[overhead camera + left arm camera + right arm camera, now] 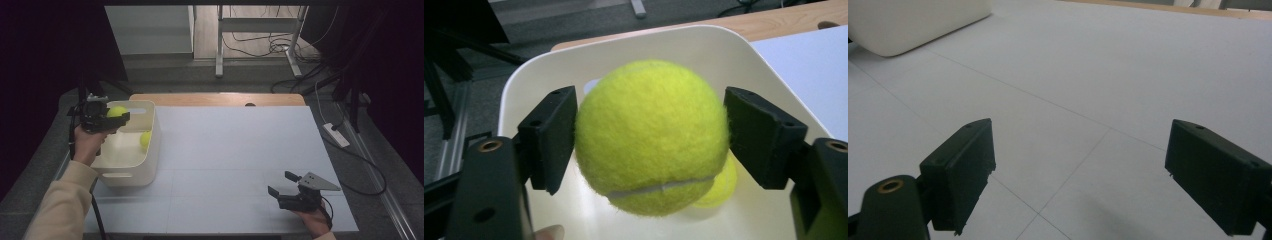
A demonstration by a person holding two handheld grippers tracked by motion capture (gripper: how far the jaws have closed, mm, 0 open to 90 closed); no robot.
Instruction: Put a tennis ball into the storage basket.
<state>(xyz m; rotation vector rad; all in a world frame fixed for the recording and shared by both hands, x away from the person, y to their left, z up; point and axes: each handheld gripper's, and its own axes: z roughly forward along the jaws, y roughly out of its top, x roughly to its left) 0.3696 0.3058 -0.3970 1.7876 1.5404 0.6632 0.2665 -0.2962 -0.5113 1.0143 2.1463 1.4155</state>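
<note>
A fuzzy yellow-green ball [651,137] with a white seam is seen between the left claw's [650,140] loosened jaws, above the bin [724,55]. Below it, a second ball [145,139] lies. The right claw [281,185] is held released over the table [240,150].

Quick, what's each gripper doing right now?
Left gripper: jaws around a tennis ball above the white bin, right pad apart, grip loosened.
Right gripper: open, empty.

Left tool [120,118] up at arm's length over the white bin [150,150], jaws slightly parted; right tool [281,185] low, well apart from the bin, jaws wide.
</note>
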